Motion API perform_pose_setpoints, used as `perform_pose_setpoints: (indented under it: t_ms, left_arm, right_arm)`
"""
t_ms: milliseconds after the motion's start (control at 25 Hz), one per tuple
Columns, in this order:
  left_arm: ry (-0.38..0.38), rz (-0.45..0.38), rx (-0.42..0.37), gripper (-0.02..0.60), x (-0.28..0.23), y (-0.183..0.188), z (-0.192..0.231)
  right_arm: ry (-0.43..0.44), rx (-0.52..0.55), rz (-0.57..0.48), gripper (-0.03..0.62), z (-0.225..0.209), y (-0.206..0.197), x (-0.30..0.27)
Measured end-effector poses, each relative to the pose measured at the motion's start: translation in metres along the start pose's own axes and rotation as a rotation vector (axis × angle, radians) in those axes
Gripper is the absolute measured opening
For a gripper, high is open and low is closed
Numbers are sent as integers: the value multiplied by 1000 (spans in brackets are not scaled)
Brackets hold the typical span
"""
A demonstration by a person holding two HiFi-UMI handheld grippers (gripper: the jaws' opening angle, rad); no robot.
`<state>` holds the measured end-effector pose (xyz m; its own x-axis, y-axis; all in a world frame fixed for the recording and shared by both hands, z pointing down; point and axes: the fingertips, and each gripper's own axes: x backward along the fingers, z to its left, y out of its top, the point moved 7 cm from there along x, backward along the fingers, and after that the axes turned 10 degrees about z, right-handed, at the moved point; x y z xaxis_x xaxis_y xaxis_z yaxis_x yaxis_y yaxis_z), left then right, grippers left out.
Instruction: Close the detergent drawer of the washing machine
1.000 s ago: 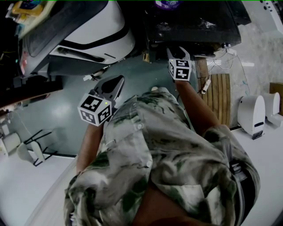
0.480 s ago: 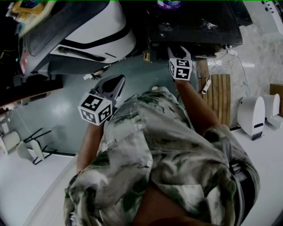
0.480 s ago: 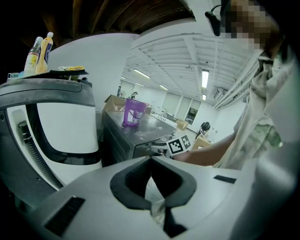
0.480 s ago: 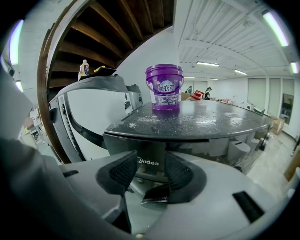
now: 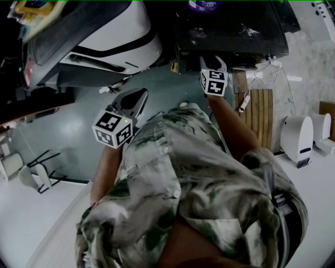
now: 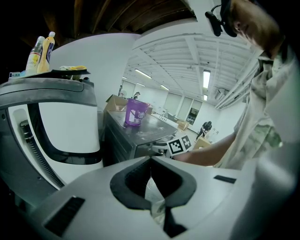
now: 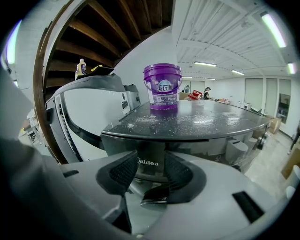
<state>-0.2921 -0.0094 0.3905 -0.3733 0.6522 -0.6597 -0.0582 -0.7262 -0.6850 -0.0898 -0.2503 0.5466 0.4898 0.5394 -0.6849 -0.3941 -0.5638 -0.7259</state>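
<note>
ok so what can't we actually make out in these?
- Detergent drawer: head view, hidden under the washing machine top and the right claw; open or shut unclear.
- Midea panel: right gripper view, lower edge behind claw body.
- Purple bucket: head view, cut by top edge.
- Bottles: left gripper view, labels too small.

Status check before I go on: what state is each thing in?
left gripper: shut, empty, apart from the washer.
right gripper: open, fingers either side of the drawer front.
detergent drawer: Midea front between the fingers; can't tell if fully in.
purple bucket: upright on the washer.
</note>
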Motion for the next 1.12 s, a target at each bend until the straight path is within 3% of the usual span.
perform_pose_setpoints:
  t_ms: [440,680,800,1120]
  left_arm:
    - [9,4,15,25,4,-1,7]
    - [-18,8,7,25,6,-5,6]
    - [-39,7,-9,25,8,-9,5]
    - [-88,4,-34,25,28,-29,6]
  right_arm:
    - [-31,-2,0,158,-2,3,-6]
    - [-19,59,-1,156,-2,1,-4]
    - [-27,41,-1,158,-6,-1,3]
    - [-39,27,4,65,13,-23,50]
